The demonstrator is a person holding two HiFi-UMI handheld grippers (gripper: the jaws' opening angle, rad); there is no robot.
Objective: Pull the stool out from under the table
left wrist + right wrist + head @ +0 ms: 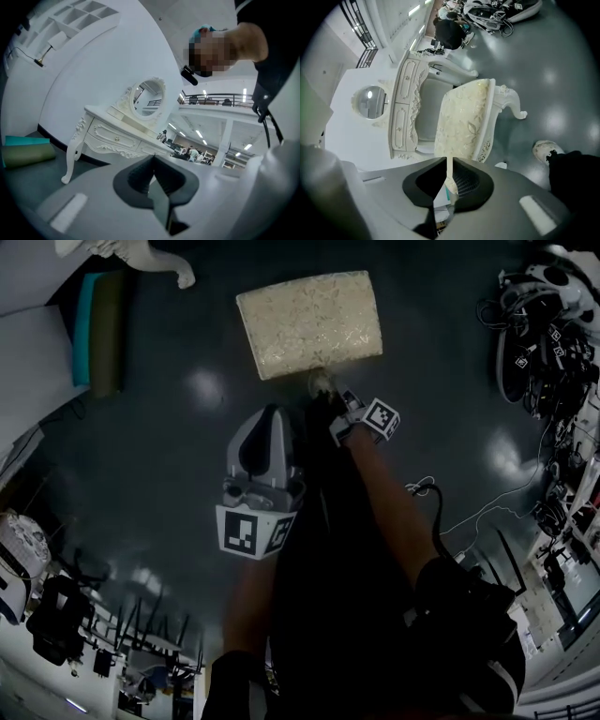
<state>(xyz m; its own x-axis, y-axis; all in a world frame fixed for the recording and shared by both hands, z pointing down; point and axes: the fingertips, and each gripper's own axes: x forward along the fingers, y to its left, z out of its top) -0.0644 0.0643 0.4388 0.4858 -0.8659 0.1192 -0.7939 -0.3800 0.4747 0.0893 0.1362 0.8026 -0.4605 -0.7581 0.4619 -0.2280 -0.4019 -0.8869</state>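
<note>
There's the stool (309,322) at twelve o'clock: cream floral cushion, white carved frame, curled legs. The right claw (449,164) is pinched closed and empty. The left claw (153,161) is closed too, holding nothing.

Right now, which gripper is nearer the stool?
Right. The right gripper is at the near edge of the stool, jaws closed on that edge. The left gripper hangs short of it, jaws together on nothing, not touching it.
</note>
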